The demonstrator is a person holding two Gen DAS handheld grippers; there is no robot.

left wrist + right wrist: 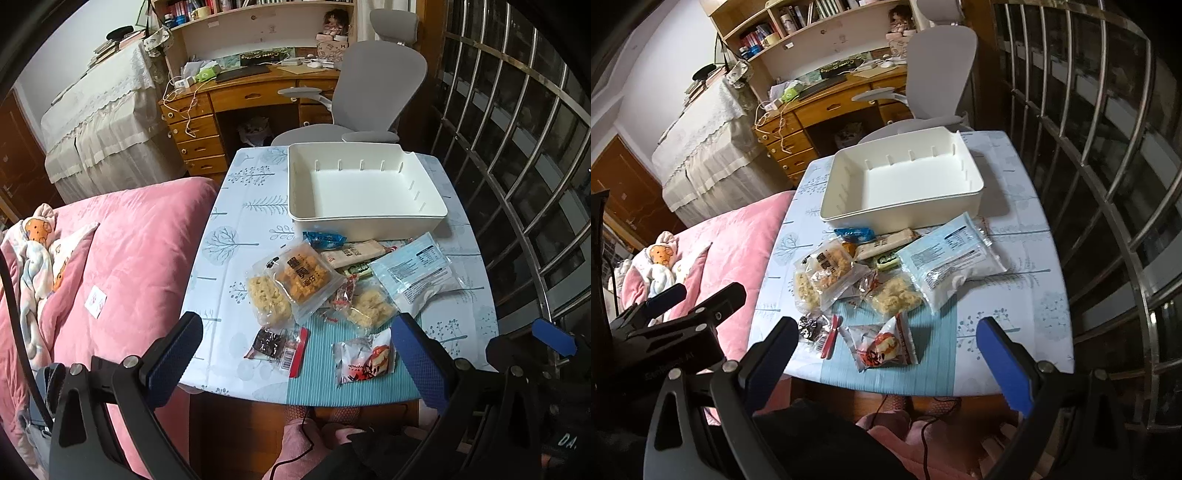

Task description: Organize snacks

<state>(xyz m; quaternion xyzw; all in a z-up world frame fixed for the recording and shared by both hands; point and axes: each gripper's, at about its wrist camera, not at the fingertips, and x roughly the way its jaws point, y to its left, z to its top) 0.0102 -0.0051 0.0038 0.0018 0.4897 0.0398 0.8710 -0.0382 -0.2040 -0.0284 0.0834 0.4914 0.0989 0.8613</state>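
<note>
White bin (pixel 365 221): plastic, open-topped, nothing inside; at the far half of the table (pixel 236 206), on the tree-print cloth; chair (pixel 373 85) just behind
Snacks: heaped on the table just in front of the bin, none in it
Orange pack (pixel 301 275): atop the pile's left side, overlapping a pale noodle pack (pixel 266 299)
Blue pack (pixel 415 271): largest, at the pile's right, label side up
Dark pack (pixel 277 345): nearest the front edge, left, on the teal mat (pixel 351 380)
Red-and-white pack (pixel 364 356): beside it to the right, also on the mat
Left gripper (pixel 295 363): jaws wide apart, holding nothing; above the table's near edge, framing the two front packs
Right gripper (pixel 886 363): jaws apart, nothing between them — also at the near edge, short of the pile
Pink quilt (pixel 122 258): left of the table
</note>
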